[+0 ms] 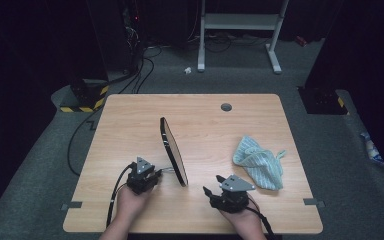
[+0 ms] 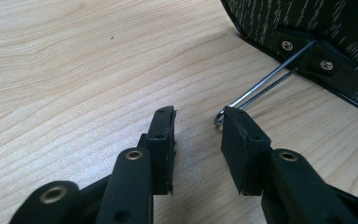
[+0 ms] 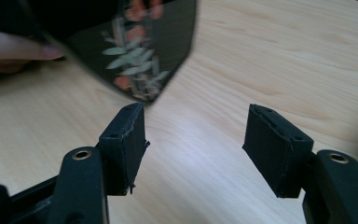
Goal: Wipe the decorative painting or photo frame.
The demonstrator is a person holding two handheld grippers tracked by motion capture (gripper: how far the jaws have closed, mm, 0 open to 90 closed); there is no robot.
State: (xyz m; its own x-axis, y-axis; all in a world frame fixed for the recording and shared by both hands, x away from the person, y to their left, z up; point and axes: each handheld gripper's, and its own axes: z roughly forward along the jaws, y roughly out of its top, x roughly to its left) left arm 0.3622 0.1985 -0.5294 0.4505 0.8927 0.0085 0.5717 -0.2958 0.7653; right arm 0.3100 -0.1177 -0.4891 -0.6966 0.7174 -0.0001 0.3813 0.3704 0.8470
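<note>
The left tool (image 1: 156,174), jaws narrowly parted around the mirror's (image 1: 173,150) wire stand (image 2: 261,88), steadies it upright while the right tool (image 1: 213,185) waits wide.

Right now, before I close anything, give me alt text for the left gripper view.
The left gripper has its two black jaws open over the wooden table, with the looped end of a wire stand just at the tip of the right-hand jaw. The wire runs up to a screwed bracket on the dark back of an oval mirror at the top right.

Black claws (image 1: 156,175), grey three-cornered plates (image 1: 142,165)
</note>
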